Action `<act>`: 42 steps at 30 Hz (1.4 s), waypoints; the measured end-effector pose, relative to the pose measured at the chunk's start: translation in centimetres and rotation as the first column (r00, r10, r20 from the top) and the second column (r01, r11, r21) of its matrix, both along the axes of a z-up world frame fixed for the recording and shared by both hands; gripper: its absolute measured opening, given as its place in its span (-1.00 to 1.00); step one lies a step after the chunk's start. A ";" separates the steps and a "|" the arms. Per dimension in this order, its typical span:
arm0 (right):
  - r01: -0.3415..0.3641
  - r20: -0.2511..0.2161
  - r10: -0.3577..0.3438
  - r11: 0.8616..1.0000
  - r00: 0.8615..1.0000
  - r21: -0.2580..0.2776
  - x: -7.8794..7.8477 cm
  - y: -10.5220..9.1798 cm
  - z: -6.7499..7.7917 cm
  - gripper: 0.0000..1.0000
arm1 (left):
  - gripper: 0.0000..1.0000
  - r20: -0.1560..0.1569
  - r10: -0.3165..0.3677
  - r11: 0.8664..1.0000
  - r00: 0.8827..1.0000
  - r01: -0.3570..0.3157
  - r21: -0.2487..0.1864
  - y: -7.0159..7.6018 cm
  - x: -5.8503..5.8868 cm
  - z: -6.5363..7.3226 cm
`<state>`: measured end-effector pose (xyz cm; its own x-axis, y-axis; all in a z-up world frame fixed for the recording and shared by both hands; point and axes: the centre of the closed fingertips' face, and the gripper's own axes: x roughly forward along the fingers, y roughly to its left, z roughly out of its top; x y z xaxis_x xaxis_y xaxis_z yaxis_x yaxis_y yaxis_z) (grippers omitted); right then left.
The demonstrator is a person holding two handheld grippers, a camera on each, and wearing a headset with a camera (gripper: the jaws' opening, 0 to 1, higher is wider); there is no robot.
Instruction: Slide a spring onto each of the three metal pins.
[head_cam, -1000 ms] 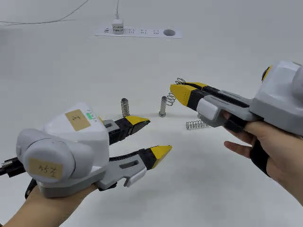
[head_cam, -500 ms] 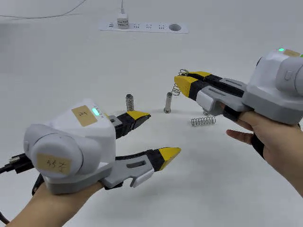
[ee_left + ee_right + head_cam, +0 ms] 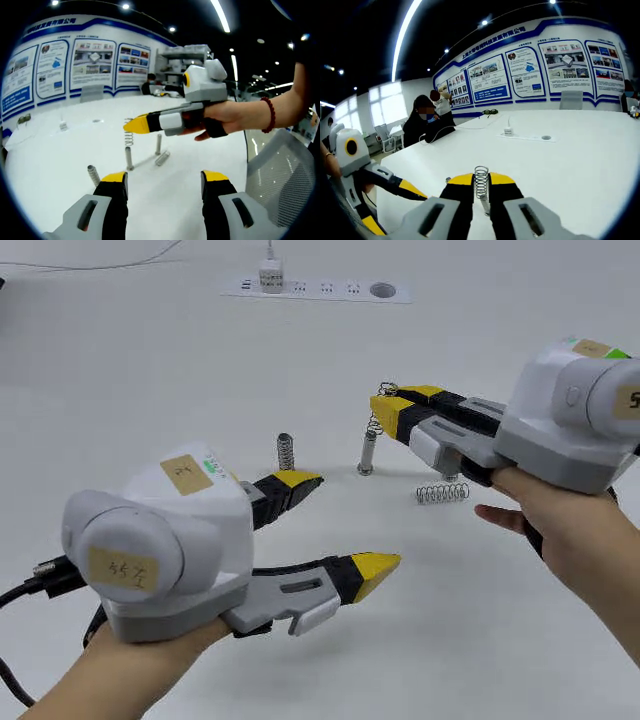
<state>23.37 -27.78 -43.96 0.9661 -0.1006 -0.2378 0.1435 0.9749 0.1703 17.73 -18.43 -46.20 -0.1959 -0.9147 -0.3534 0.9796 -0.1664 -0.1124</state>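
Alignment of spring over pin decides the coming move. Your right gripper (image 3: 384,403) is clamped at its yellow tips on the upper coils of a thin coiled steel spring (image 3: 376,423), which hangs upright with its long axis vertical. Straight beneath it stands the bare middle metal pin (image 3: 368,452), also upright on the white counter (image 3: 150,370). In the right gripper view the pin's top sits just under the spring's lower end, in line with it. Whether the lowest coil is over the pin's tip is too fine to tell. Judged from this, you need a straight drop along the pin's axis, and any tilt of your hand would likely snag a coil on the tip.

To the left stands the spring-covered metal pin (image 3: 285,451), already done. The third bare pin (image 3: 158,144) stands further along the row, beneath your right gripper's body, with a loose steel spring (image 3: 443,493) lying on its side just beside it. Your left gripper (image 3: 338,523) hovers with its jaws wide apart and empty, closer to you and well apart from the pins, so the right one is much the nearer. You have open room all round the pins. The white power strip (image 3: 315,288) lies far back, and no counter edge is close.
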 end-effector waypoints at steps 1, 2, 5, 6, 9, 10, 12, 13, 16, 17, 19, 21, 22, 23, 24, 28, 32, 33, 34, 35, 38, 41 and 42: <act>0.000 -0.003 0.000 1.000 1.000 0.000 0.1 0.0 -0.2 -0.76 | 0.22 -0.002 0.004 1.000 1.000 -0.004 0.002 0.0 0.1 0.0; 0.002 -0.007 -0.002 1.000 1.000 0.002 0.1 -0.1 -0.3 -0.76 | 0.23 -0.002 0.005 1.000 1.000 -0.005 0.003 0.0 0.1 -0.1; 0.010 -0.017 -0.010 1.000 1.000 -0.004 0.1 -0.2 -0.6 -0.76 | 0.27 -0.006 0.010 1.000 1.000 -0.010 0.011 0.1 0.2 -0.2; 0.011 -0.017 -0.011 1.000 1.000 -0.001 0.2 -0.2 -0.7 -0.76 | 0.28 -0.006 0.011 1.000 1.000 -0.011 0.012 0.1 0.2 -0.3; 0.011 -0.025 -0.011 1.000 1.000 -0.004 0.3 -0.2 -1.0 -0.76 | 0.32 -0.009 0.015 1.000 1.000 -0.014 0.018 0.1 0.2 -0.4; 0.009 -0.027 -0.009 1.000 1.000 -0.002 0.3 -0.2 -1.1 -0.76 | 0.33 -0.008 0.015 1.000 1.000 -0.015 0.020 0.1 0.2 -0.4; 0.009 -0.036 -0.009 1.000 0.999 -0.008 0.3 -0.1 -1.3 -0.76 | 0.35 -0.008 0.017 1.000 1.000 -0.017 0.025 0.1 0.2 -0.5; 0.007 -0.039 -0.007 1.000 0.999 -0.012 0.3 0.0 -1.4 -0.76 | 0.36 -0.011 0.018 0.999 1.000 -0.018 0.027 0.1 0.2 -0.6; -0.006 -0.055 0.004 0.999 0.998 -0.037 0.4 0.2 -1.9 -0.76 | 0.36 -0.010 0.021 0.999 1.000 -0.020 0.032 0.1 0.3 -0.7; -0.009 -0.060 0.006 0.999 0.998 -0.041 0.4 0.3 -2.0 -0.76 | 0.36 -0.010 0.021 0.999 1.000 -0.020 0.032 0.1 0.3 -0.7; -0.012 -0.073 0.008 0.999 0.997 -0.049 0.4 0.4 -2.4 -0.76 | 0.36 -0.011 0.020 0.999 1.000 -0.019 0.031 0.1 0.3 -0.7; -0.012 -0.079 0.008 0.999 0.997 -0.051 0.3 0.4 -2.6 -0.76 | 0.36 -0.014 0.020 0.999 1.000 -0.020 0.030 0.1 0.3 -0.7; -0.011 -0.080 0.007 0.999 0.997 -0.051 0.3 0.4 -2.6 -0.76 | 0.36 -0.014 0.020 0.999 1.000 -0.020 0.029 0.1 0.3 -0.7; -0.012 -0.082 0.008 0.999 0.997 -0.048 0.3 0.5 -2.7 -0.76 | 0.36 -0.013 0.021 0.999 1.000 -0.021 0.029 0.1 0.3 -0.7; -0.011 -0.085 0.007 0.999 0.996 -0.048 0.3 0.6 -2.9 -0.76 | 0.36 -0.010 0.019 0.999 1.000 -0.019 0.030 0.1 0.3 -0.7; -0.016 -0.100 0.011 0.999 0.995 -0.047 0.3 0.8 -3.4 -0.76 | 0.35 -0.010 0.020 0.999 1.000 -0.019 0.032 0.1 0.3 -0.7; -0.022 -0.119 0.015 0.998 0.993 -0.055 0.2 1.1 -4.0 -0.76 | 0.35 -0.009 0.020 0.999 1.000 -0.019 0.032 0.2 0.4 -0.7; -0.022 -0.122 0.015 0.998 0.992 -0.051 0.2 1.0 -4.2 -0.76 | 0.35 -0.008 0.019 0.999 1.000 -0.019 0.032 0.2 0.4 -0.7; -0.022 -0.125 0.016 0.999 0.992 -0.048 0.1 1.1 -4.4 -0.76 | 0.35 -0.007 0.019 0.999 1.000 -0.019 0.035 0.2 0.4 -0.8; -0.022 -0.126 0.016 0.999 0.992 -0.045 0.1 1.1 -4.4 -0.76 | 0.34 -0.007 0.020 0.999 1.000 -0.020 0.035 0.2 0.4 -0.8; -0.021 -0.137 0.015 0.999 0.990 -0.039 0.1 1.1 -4.8 -0.76 | 0.34 -0.008 0.023 0.999 1.000 -0.023 0.034 0.2 0.5 -0.8; -0.021 -0.144 0.016 0.999 0.989 -0.030 0.2 1.2 -5.1 -0.76 | 0.34 -0.007 0.023 0.999 1.000 -0.023 0.033 0.2 0.4 -0.7; -0.022 -0.147 0.018 0.999 0.989 -0.029 0.2 1.3 -5.2 -0.76 | 0.34 -0.009 0.023 0.999 1.000 -0.023 0.032 0.1 0.4 -0.7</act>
